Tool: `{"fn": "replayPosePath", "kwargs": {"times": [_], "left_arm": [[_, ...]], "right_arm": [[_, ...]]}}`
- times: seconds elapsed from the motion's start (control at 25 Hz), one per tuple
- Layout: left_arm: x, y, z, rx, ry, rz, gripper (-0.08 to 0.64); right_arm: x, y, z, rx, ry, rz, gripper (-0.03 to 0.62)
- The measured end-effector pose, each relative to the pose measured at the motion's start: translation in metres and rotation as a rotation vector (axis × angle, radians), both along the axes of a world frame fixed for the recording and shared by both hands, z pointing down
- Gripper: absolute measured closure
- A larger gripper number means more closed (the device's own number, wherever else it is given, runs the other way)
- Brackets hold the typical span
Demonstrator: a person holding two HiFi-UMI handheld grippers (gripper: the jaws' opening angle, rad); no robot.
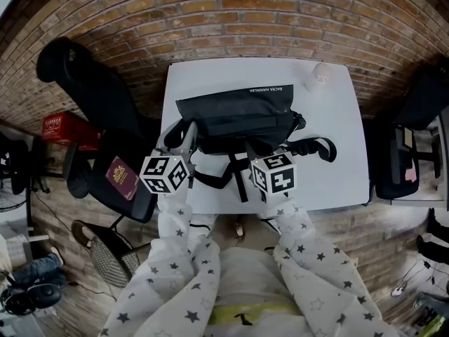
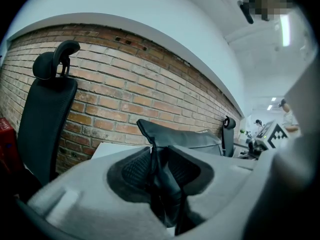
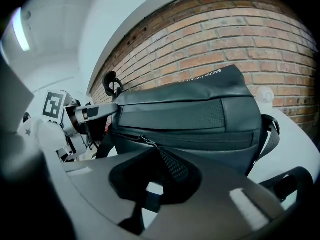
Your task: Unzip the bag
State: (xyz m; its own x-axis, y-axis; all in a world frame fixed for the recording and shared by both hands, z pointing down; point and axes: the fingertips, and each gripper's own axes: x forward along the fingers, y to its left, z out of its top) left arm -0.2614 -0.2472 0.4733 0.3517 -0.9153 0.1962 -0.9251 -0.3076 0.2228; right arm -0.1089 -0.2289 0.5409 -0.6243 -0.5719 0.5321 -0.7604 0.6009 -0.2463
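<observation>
A black bag [image 1: 238,118] lies on the white table [image 1: 337,160] with its front zipper [image 3: 200,138] towards me. My left gripper [image 1: 181,137] is at the bag's left end. In the left gripper view it [image 2: 159,169] is shut on a fold of the bag's black fabric [image 2: 165,179]. My right gripper [image 1: 250,150] is at the bag's front, left of the middle. In the right gripper view it [image 3: 155,156] is shut, and the zipper pull [image 3: 145,141] runs down between its pads. The bag's strap [image 1: 316,147] trails to the right.
A small white object [image 1: 319,76] stands at the table's far right corner. A black office chair [image 1: 91,90] with a dark red booklet [image 1: 121,177] on its seat is left of the table, and another chair [image 1: 407,153] is to the right. The brick wall [image 1: 231,20] is behind.
</observation>
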Motion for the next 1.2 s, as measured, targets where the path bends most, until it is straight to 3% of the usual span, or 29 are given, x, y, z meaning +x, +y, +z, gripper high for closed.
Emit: {"fn": "replayPosePath", "kwargs": {"times": [1.2], "left_arm": [[0.002,0.001,0.000,0.013,-0.043,-0.060,0.451]], "right_arm": [[0.051,-0.011,-0.001,0.014,0.033,0.132,0.575]]}}
